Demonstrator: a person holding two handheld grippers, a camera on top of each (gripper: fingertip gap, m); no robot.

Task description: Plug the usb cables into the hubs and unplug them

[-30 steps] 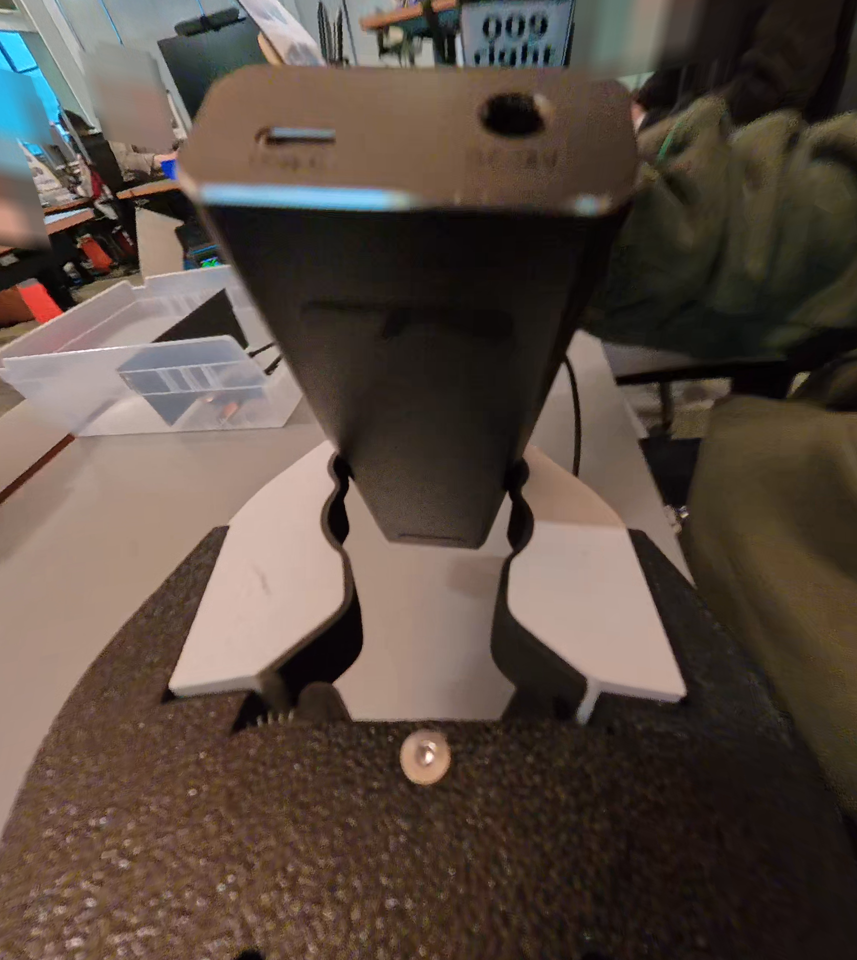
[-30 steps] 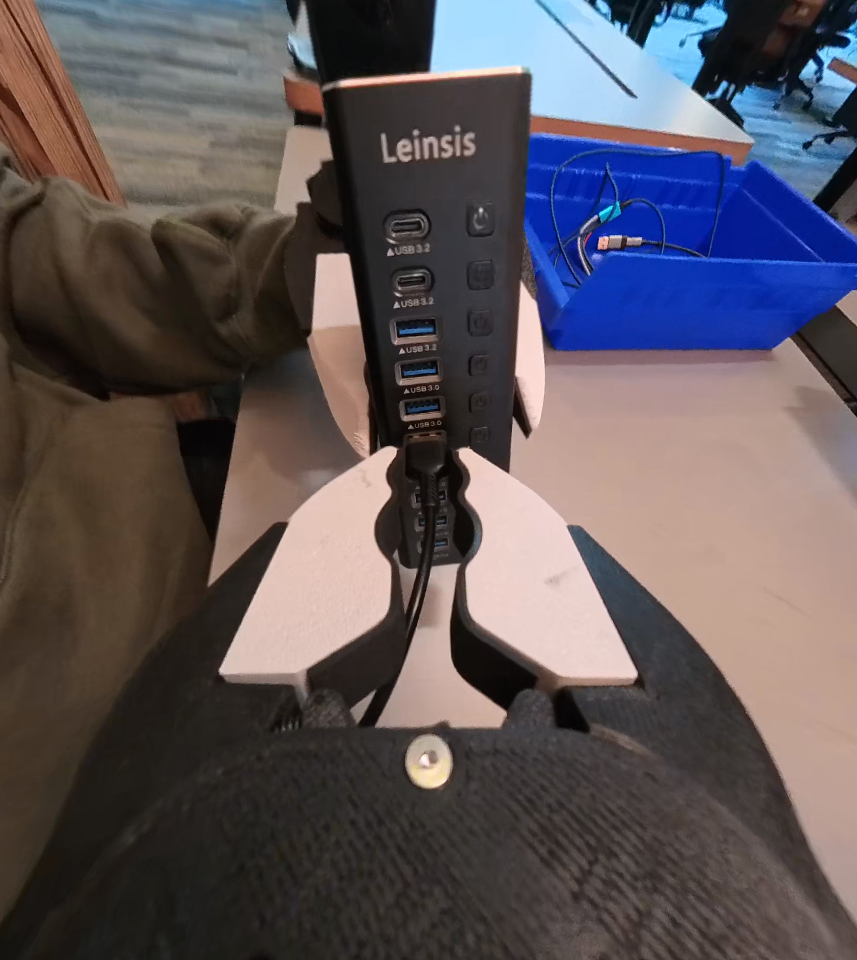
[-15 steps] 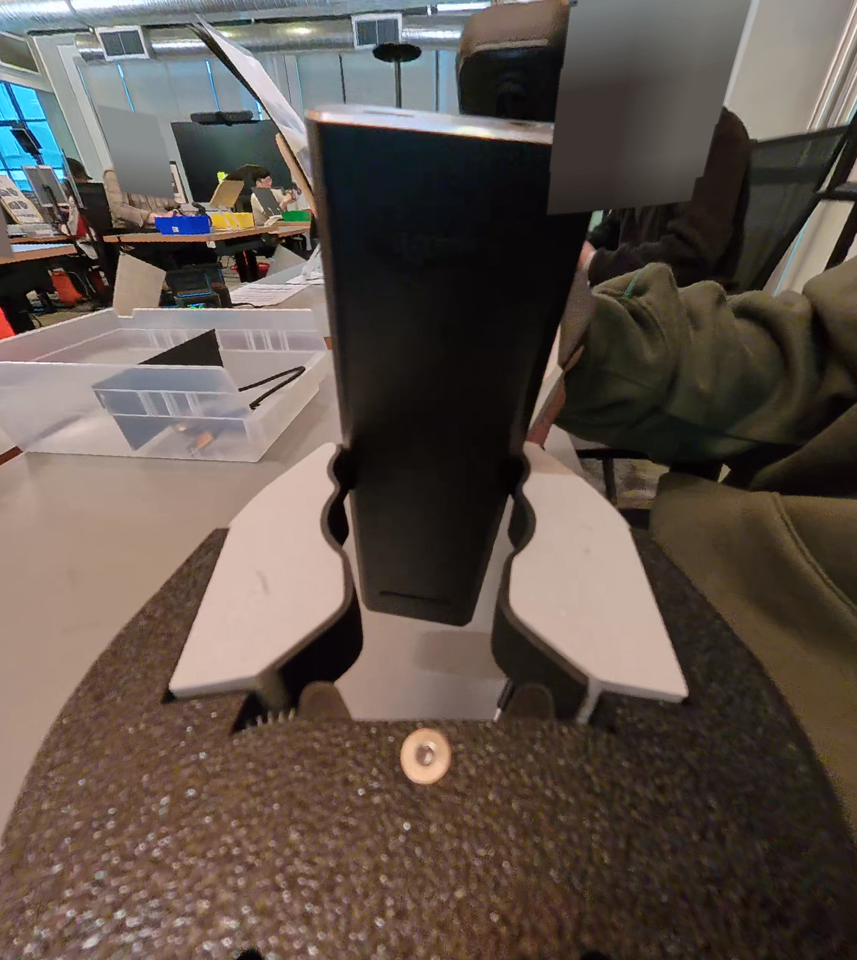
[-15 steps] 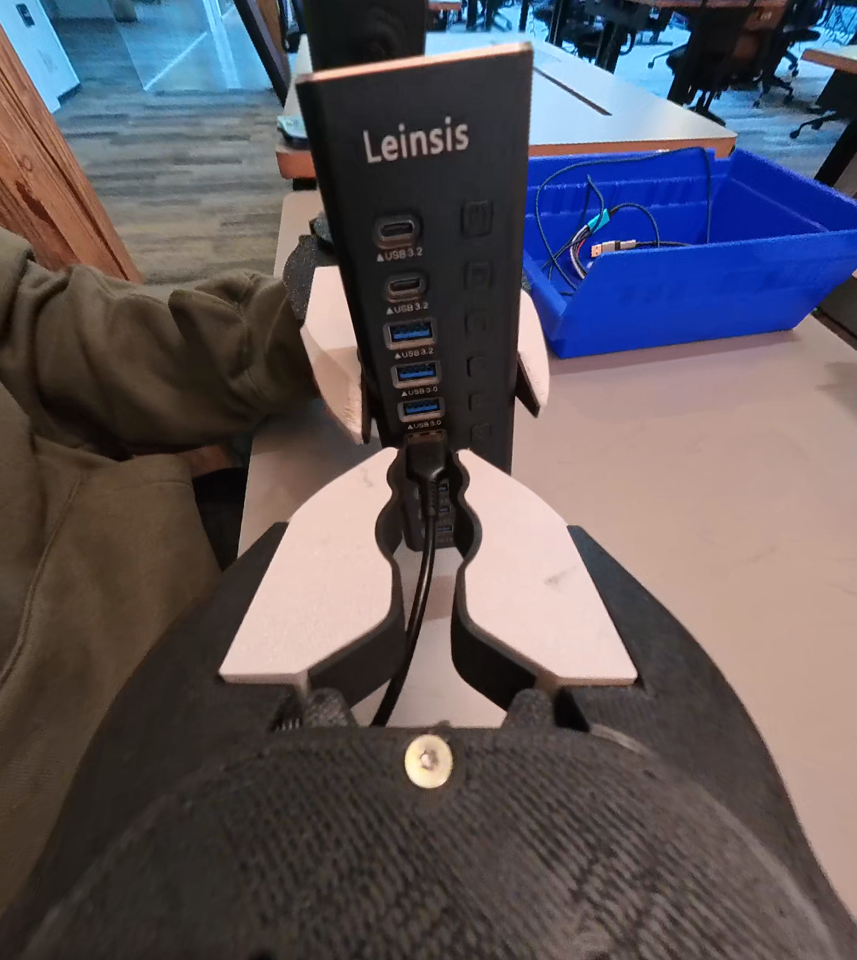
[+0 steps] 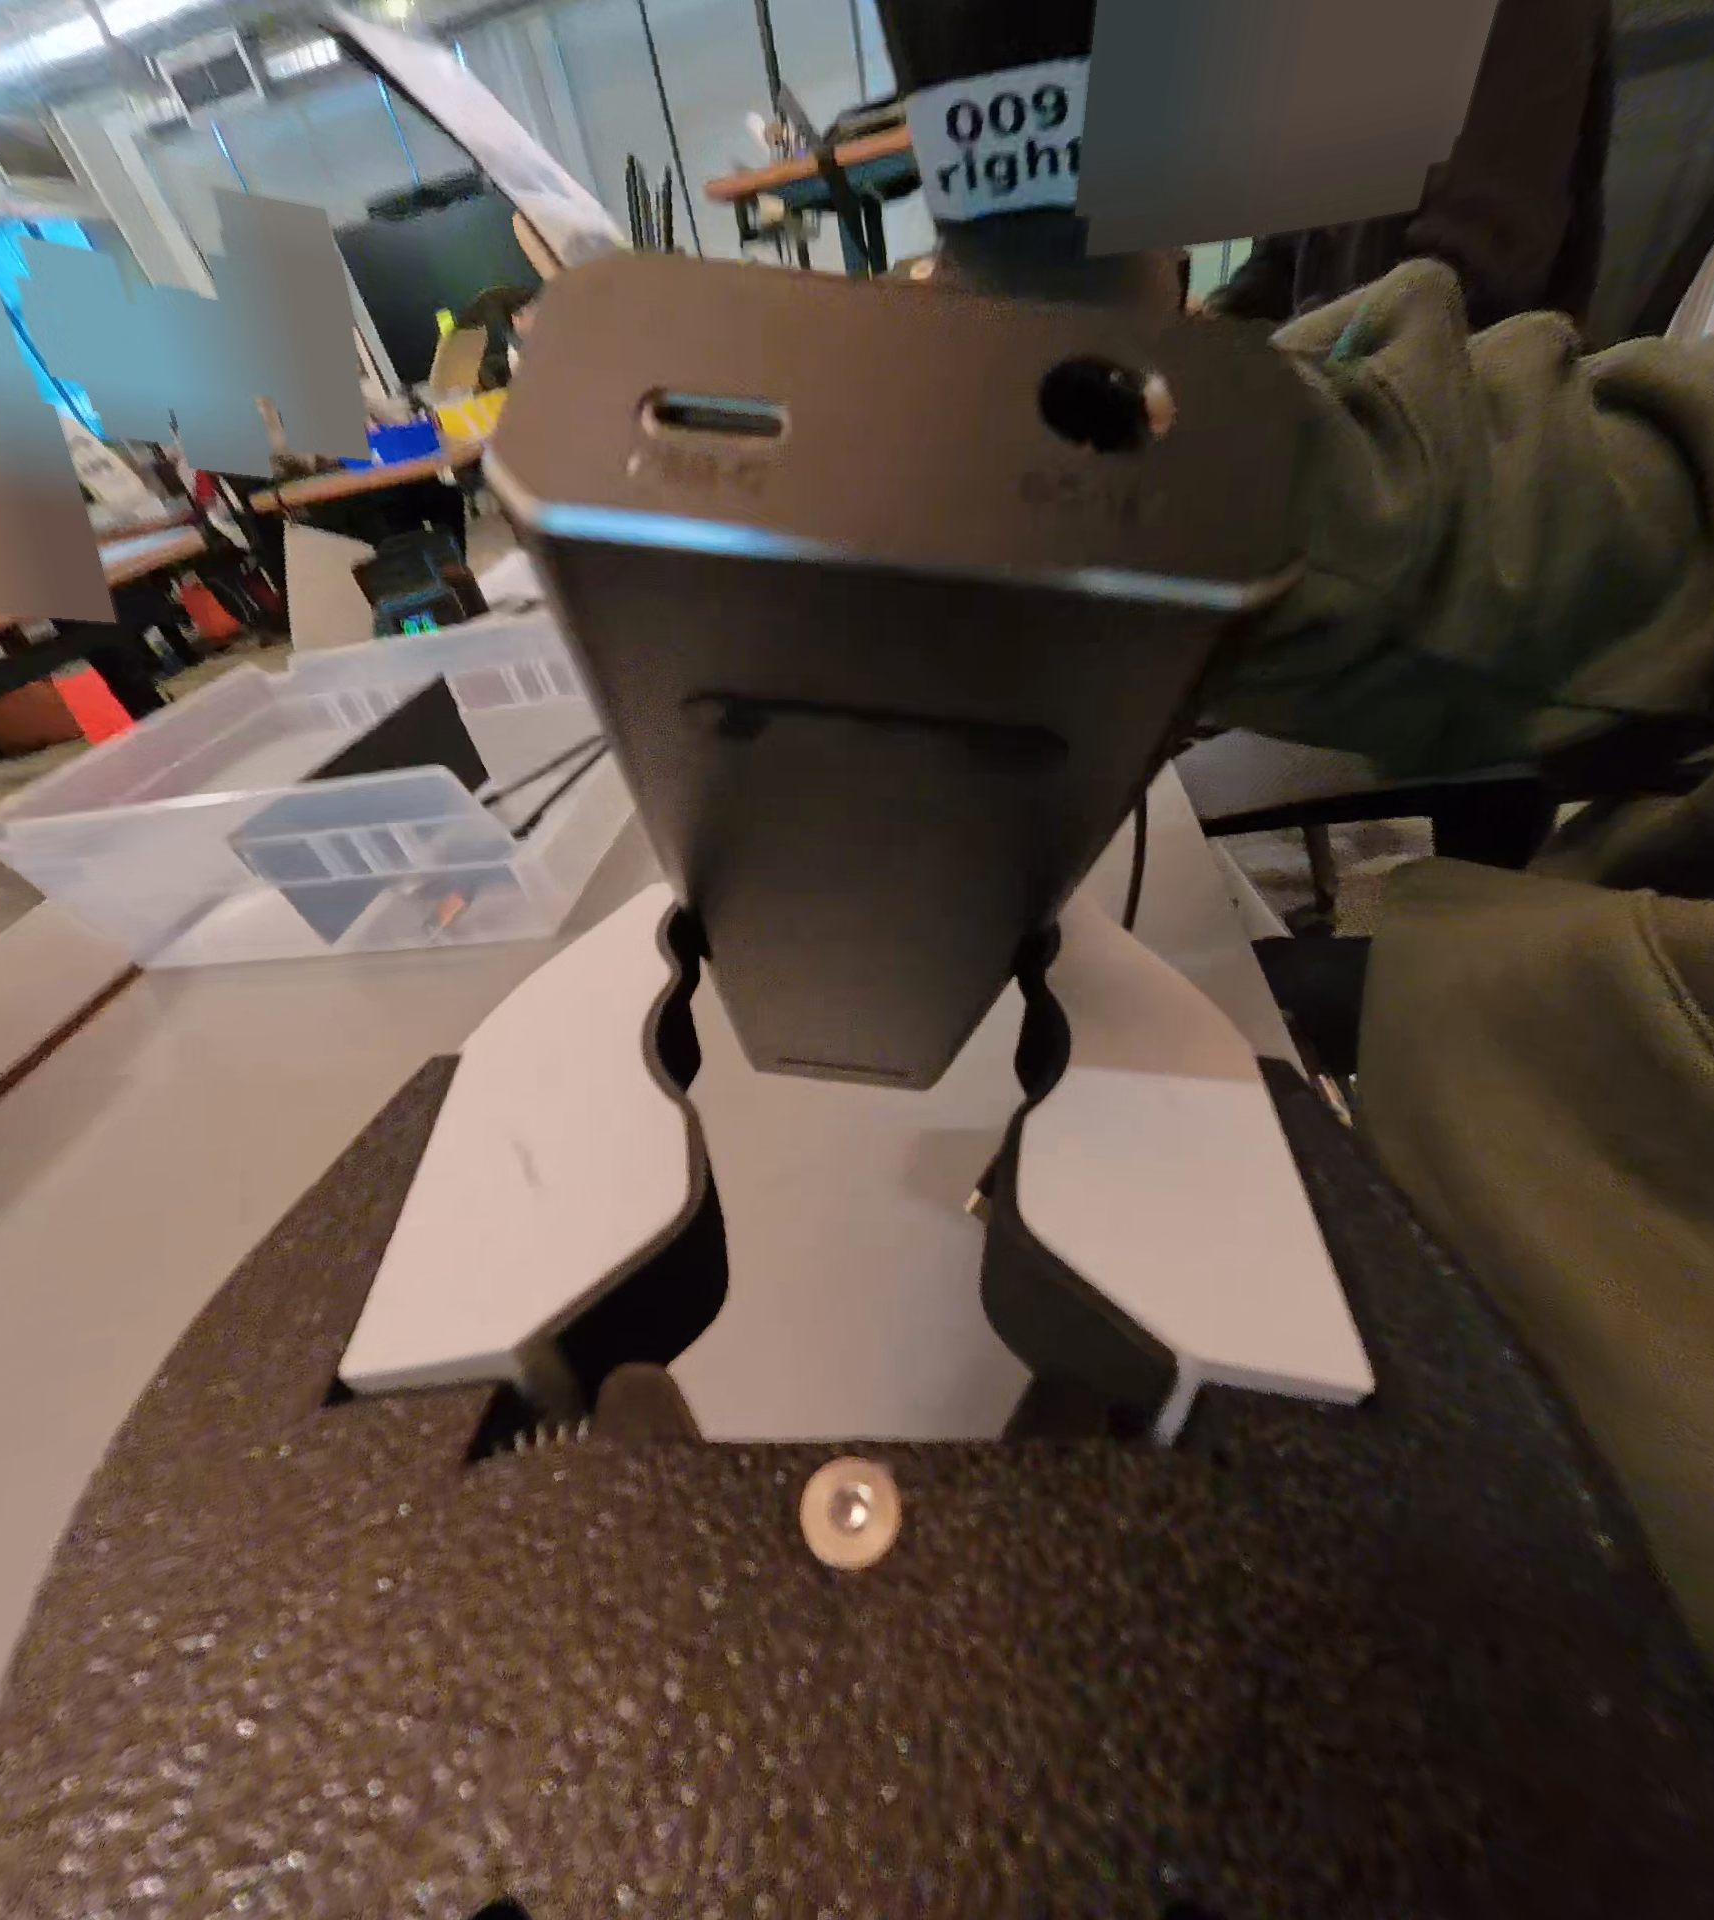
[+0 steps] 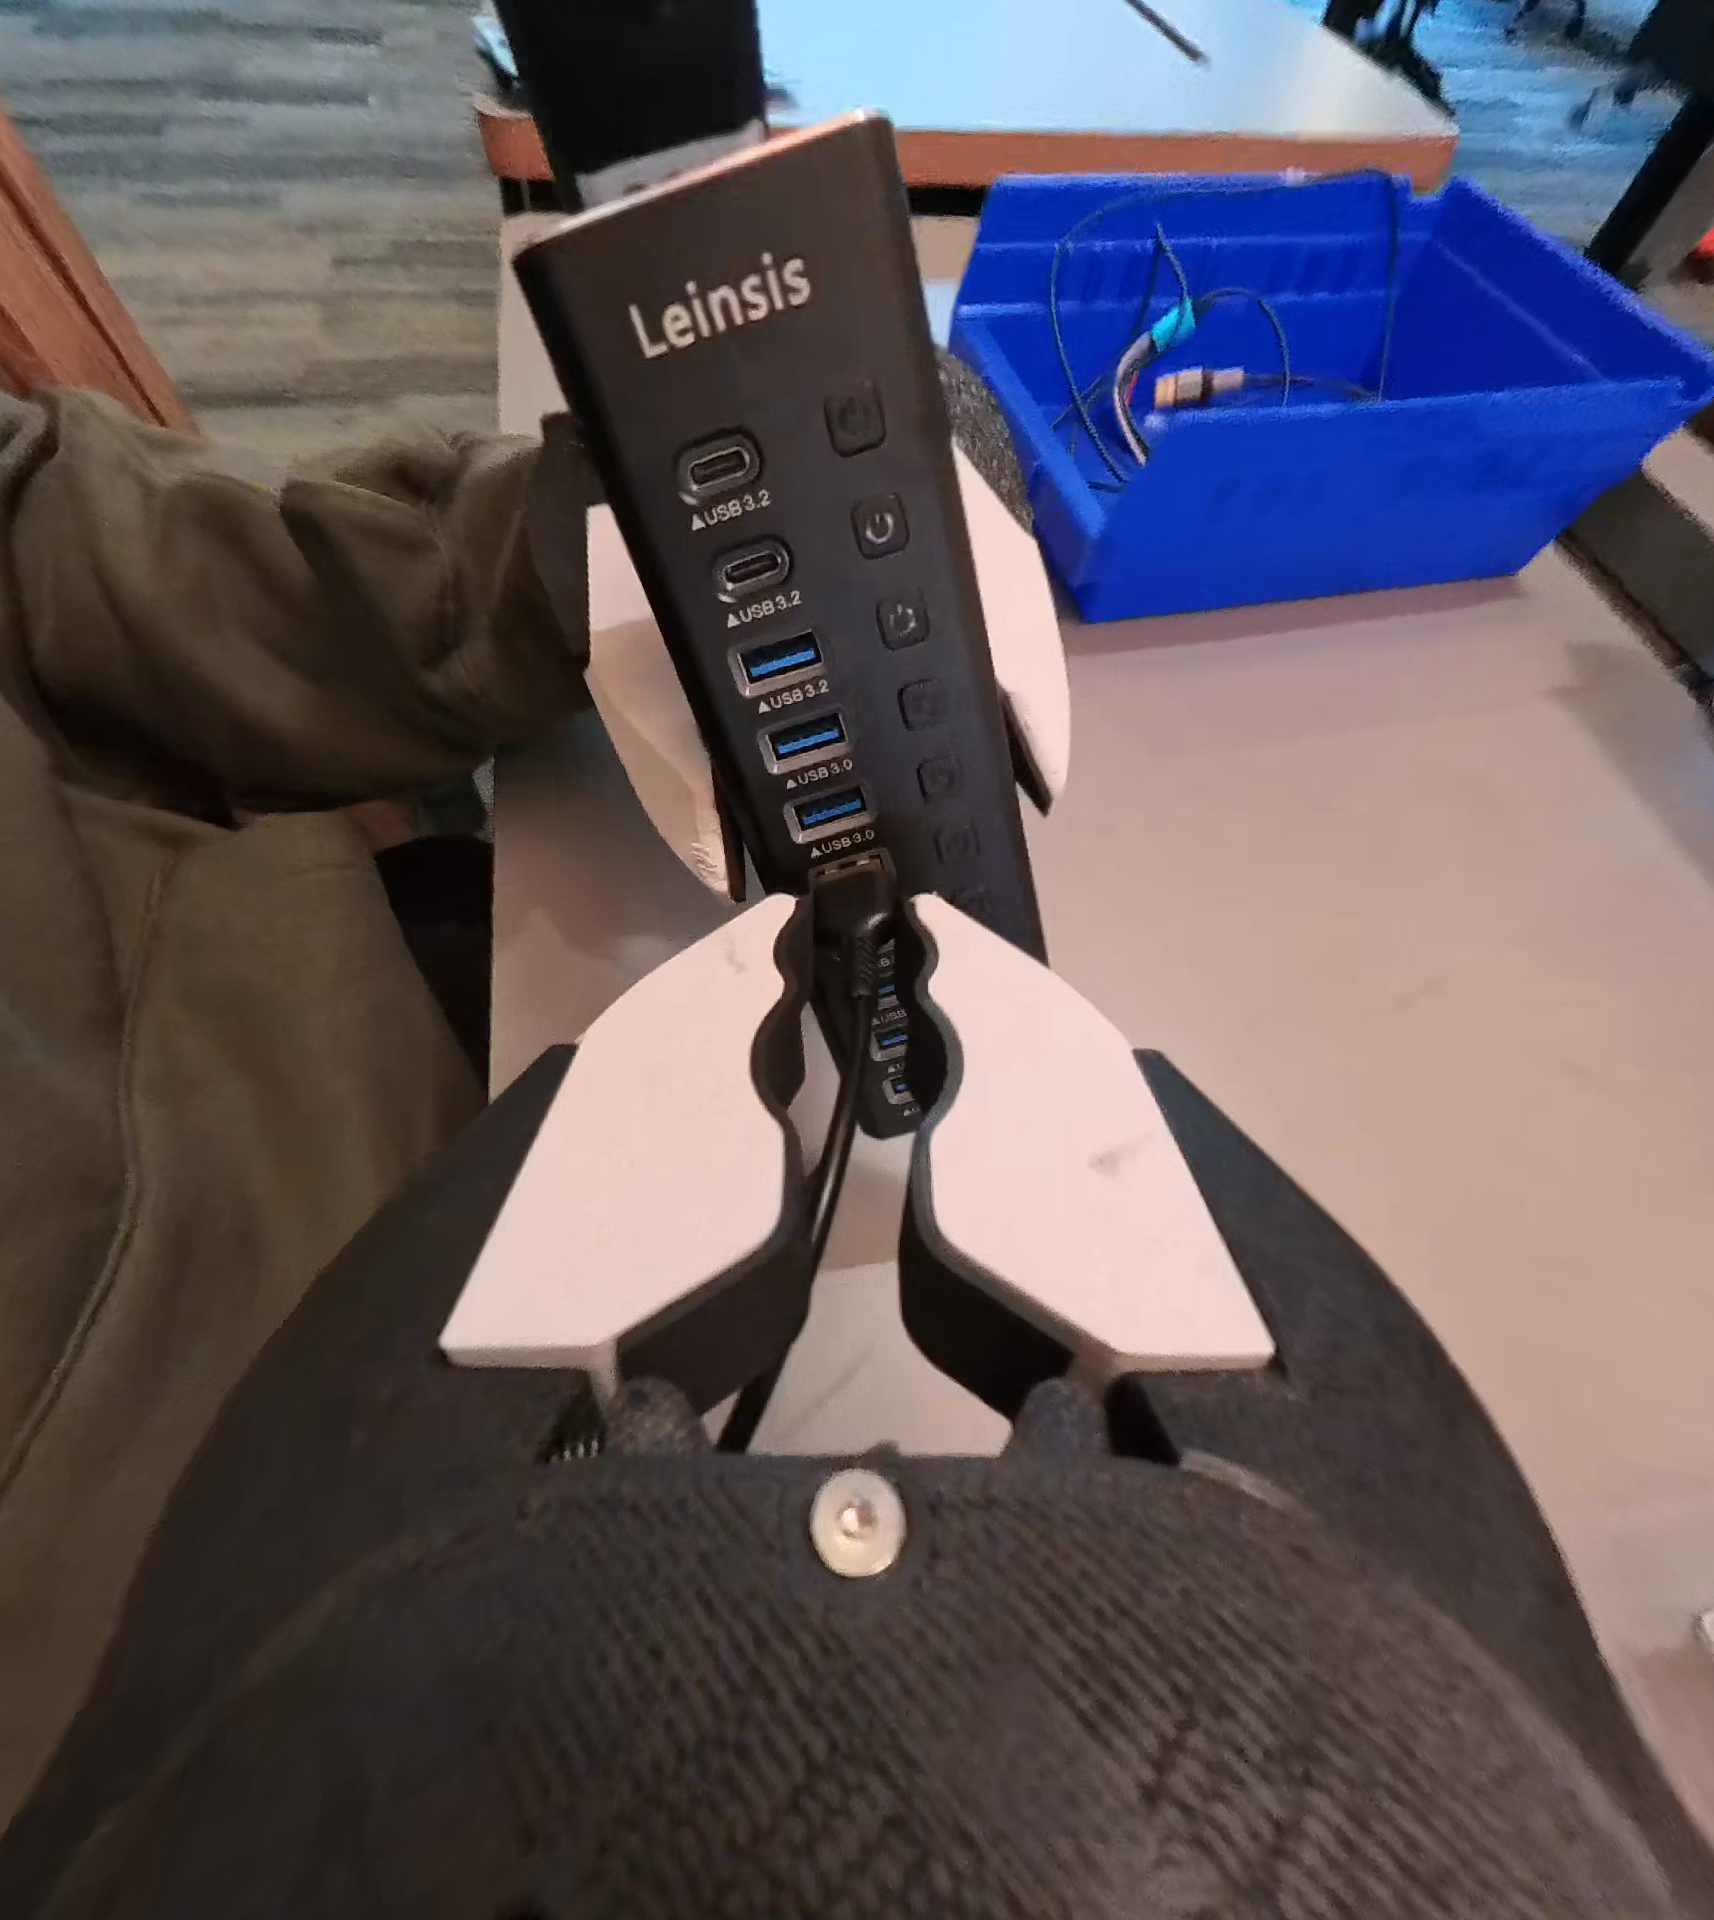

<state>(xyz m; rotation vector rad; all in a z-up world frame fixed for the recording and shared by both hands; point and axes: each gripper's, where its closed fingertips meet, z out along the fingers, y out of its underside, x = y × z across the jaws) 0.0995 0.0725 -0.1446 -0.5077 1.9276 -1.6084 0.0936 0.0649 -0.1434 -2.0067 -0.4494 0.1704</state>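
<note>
A black USB hub (image 5: 884, 727) is held upright off the table in my left gripper (image 5: 858, 935), which is shut on its lower sides. The left wrist view shows its back and top end. In the right wrist view the hub's front (image 6: 801, 499) shows its column of ports, leaning slightly left, with the left gripper's white fingers (image 6: 661, 769) on both sides. My right gripper (image 6: 853, 914) is shut on a black USB plug (image 6: 848, 899) sitting at a port below the three free blue ones. I cannot tell how deep it sits. Its cable (image 6: 832, 1153) runs back between the fingers.
A blue bin (image 6: 1352, 520) with loose cables stands at the back right of the grey table (image 6: 1352, 987). A clear plastic bin (image 5: 261, 831) stands at the far left in the left wrist view. A person's olive sleeve (image 5: 1507, 499) is close beside the grippers. Both grippers' tips are close together, under 4 cm apart.
The hub stood straighter half a second ago; now it tips its top end toward the left camera again and leans left in the right view. Both grips are unchanged.
</note>
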